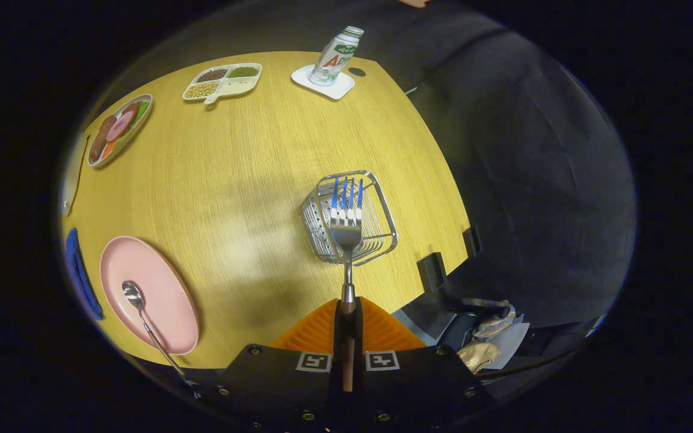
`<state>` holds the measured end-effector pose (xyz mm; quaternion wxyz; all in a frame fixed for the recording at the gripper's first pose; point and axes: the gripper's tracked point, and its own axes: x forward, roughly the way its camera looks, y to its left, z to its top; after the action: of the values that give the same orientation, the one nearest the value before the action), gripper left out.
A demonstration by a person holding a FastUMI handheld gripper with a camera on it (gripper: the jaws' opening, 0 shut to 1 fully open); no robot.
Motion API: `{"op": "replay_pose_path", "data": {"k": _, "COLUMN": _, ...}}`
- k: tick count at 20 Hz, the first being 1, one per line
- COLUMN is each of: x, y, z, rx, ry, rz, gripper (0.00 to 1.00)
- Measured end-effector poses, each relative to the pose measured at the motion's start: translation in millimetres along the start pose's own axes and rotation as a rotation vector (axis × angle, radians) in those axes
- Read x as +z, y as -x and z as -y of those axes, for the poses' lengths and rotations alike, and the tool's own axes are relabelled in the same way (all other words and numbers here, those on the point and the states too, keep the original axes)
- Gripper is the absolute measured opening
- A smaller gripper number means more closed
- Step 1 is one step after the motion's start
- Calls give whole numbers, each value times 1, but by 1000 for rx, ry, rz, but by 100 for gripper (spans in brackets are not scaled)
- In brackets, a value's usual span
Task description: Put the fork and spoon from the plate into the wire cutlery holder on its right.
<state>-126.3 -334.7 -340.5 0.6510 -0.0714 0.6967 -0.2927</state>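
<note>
My gripper [346, 325] is shut on the fork [346, 222], its orange fingers [313, 329] pressing the handle from both sides. The fork sticks straight out ahead of the fingers, tines foremost, held above the wooden table. The tines hang over the open top of the wire cutlery holder [376, 207], which stands on the table just beyond the fingers. To the left of the fingers lies the pink plate [163, 282] with the spoon [142, 313] on it, bowl on the plate and handle reaching off its near rim.
At the table's far side stand a bottle [334, 55] on a white coaster, a divided tray of grains [221, 81] and a plate of sliced food [119, 128]. The table's right edge [443, 174] runs close past the holder. A blue thing [79, 270] lies left of the pink plate.
</note>
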Motion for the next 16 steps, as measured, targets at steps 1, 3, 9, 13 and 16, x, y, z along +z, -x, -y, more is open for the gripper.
{"op": "replay_pose_path", "data": {"k": 1, "x": 1, "y": -5, "z": 4, "rx": 3, "ry": 2, "rz": -12, "gripper": 6}}
{"op": "replay_pose_path", "data": {"k": 3, "x": 0, "y": -14, "z": 10, "rx": 11, "ry": 27, "rz": -42, "gripper": 7}}
{"op": "replay_pose_path", "data": {"k": 9, "x": 1, "y": -26, "z": 17, "rx": 29, "ry": 108, "rz": -108, "gripper": 6}}
{"op": "replay_pose_path", "data": {"k": 13, "x": 5, "y": -27, "z": 21, "rx": 34, "ry": 143, "rz": -111, "gripper": 7}}
{"op": "replay_pose_path", "data": {"k": 16, "x": 15, "y": -24, "z": 23, "rx": 22, "ry": 145, "rz": -70, "gripper": 25}}
